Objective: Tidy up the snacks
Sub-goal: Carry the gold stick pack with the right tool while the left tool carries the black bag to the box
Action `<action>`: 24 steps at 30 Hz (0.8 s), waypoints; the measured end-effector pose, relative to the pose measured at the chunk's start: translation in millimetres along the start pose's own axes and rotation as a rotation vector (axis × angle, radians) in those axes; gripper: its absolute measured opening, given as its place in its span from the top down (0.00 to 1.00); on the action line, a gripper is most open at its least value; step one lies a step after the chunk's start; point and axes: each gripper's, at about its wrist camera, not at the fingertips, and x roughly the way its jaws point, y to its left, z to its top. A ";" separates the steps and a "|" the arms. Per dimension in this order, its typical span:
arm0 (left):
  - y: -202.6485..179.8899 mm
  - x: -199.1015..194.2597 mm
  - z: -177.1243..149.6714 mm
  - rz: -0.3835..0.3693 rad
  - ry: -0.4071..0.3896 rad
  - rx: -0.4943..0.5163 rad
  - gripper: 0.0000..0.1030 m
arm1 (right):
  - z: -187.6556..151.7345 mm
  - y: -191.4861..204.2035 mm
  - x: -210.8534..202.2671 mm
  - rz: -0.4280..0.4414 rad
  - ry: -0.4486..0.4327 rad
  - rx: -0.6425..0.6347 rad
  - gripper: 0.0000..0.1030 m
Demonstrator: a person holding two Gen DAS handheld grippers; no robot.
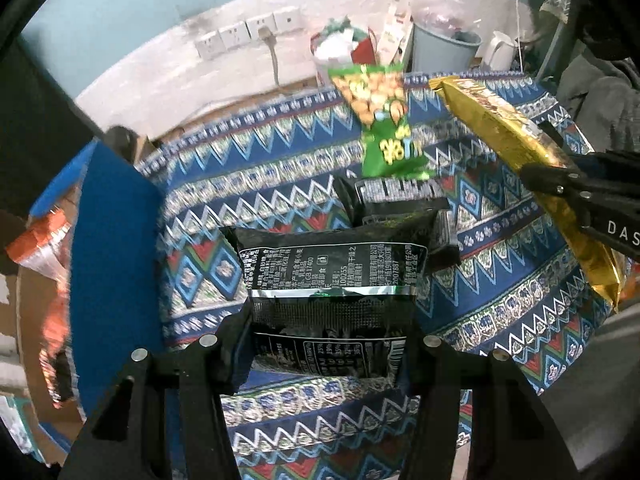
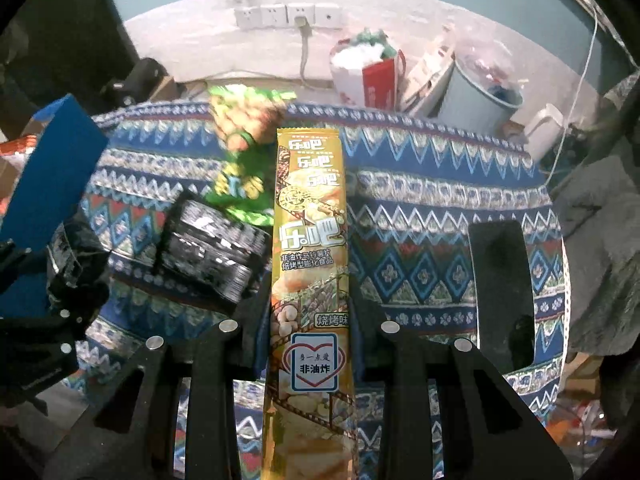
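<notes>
1. The left gripper (image 1: 332, 336) clamps a black snack packet (image 1: 332, 276) between its two fingers, jaws closed on the packet's lower end; the packet's white-printed back faces the left wrist camera and it hangs above the patterned tablecloth (image 1: 260, 184).

2. The right gripper (image 2: 310, 320) pinches a long yellow chip bag (image 2: 310, 240), jaws narrowed tight against both of its sides; the bag stands lengthwise along the fingers, its far end pointing toward the wall.

3. Seen from the left wrist, the same yellow chip bag (image 1: 508, 136) slants in at the right edge, held above the cloth.

4. A green snack bag (image 1: 384, 124) lies on the cloth toward the table's far edge, blurred in both views; just in front of it sits a second black packet (image 1: 396, 200), resting on the cloth.

5. A blue box (image 1: 112, 248) stands at the table's left edge, with an orange wrapper (image 1: 44, 240) showing inside it, partly hidden by the box wall.

6. Behind the table, a row of wall sockets (image 2: 288, 16) lines the pale wall, and a red-and-white bag (image 2: 368, 72), a grey bucket (image 2: 476, 96) and a white kettle (image 2: 544, 128) sit on the floor.
</notes>
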 end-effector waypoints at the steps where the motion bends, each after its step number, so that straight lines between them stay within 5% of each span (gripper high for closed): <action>1: 0.1 -3.3 0.3 0.007 -0.012 0.004 0.45 | 1.5 2.1 -2.6 0.005 -0.008 -0.002 0.71; 24: 69.9 -65.2 5.2 0.096 -0.173 -0.067 0.45 | 43.0 67.5 -52.7 0.110 -0.143 -0.085 0.71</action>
